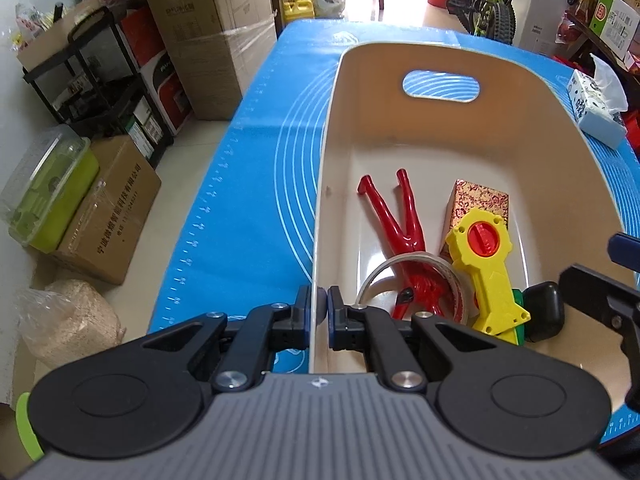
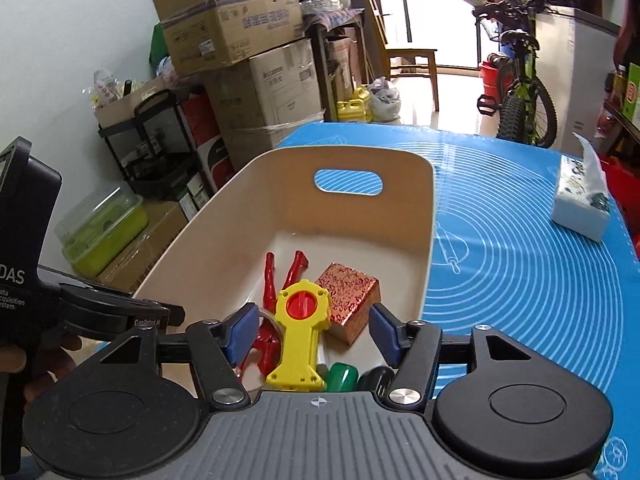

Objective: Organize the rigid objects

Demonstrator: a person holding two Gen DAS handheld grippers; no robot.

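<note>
Blue mat (image 1: 248, 168) borders bin (image 1: 326, 184); left gripper (image 1: 319, 304) clamps its rim

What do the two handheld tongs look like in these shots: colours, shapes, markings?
Both match: black linkage arms with silver pivot screws, round black discs at either side, and a ribbed grey body bearing a small crosshair mark. The left tongs and right tongs have blue fingertip pads. A green tab sits at the left unit's edge. Seen from the right wrist, the left unit's black housing carries white lettering, only partly legible.
</note>
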